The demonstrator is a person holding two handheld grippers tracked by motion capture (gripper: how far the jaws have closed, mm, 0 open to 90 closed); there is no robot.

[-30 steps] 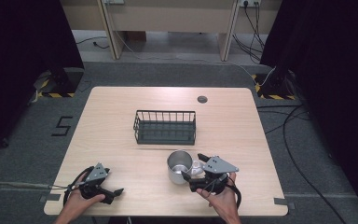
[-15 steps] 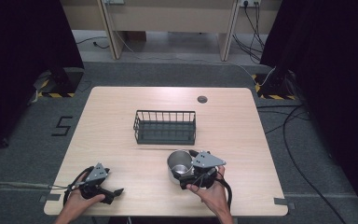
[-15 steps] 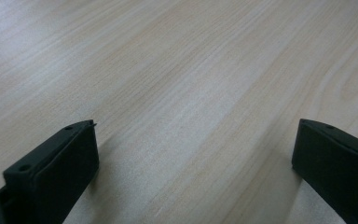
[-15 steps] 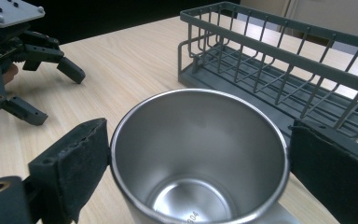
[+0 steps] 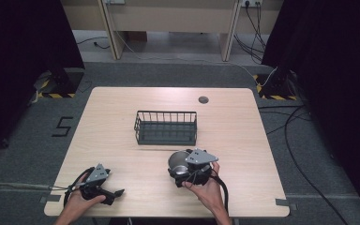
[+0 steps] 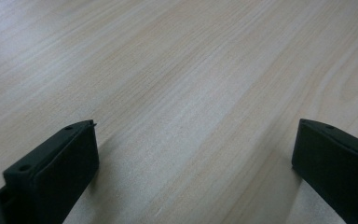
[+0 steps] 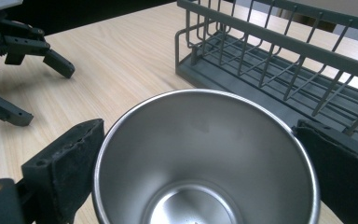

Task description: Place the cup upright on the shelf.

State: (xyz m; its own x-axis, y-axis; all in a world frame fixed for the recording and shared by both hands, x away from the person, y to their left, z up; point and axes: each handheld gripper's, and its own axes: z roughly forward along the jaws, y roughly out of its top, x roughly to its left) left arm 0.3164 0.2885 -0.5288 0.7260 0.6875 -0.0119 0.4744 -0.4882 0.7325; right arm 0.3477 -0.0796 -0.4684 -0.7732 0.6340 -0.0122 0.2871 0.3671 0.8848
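Seen from above, a pale wooden counter [image 5: 122,122] stands on a grey floor. At its near left corner a person's left hand [image 5: 77,202] rests holding the left gripper [image 5: 115,193], which lies low over the wood; in the left gripper view its two black jaws stand wide apart with nothing but bare wood grain between them. In the middle of the counter, farther from the person, sits a dark wire basket [image 5: 166,127]. Just in front of the basket, right of centre, stands a stainless steel cup [image 5: 178,161], upright with its mouth open to the camera. The person's right hand [image 5: 205,187] holds the right gripper [image 5: 182,169] at the cup. In the right gripper view the cup [image 7: 205,158] sits between that gripper's jaws, one jaw on either side of the rim; the jaws have just been opening, are released and stand close beside the rim. The basket [image 7: 279,65] lies just behind the cup there, and the left gripper [image 7: 23,70] shows farther off at the upper left.
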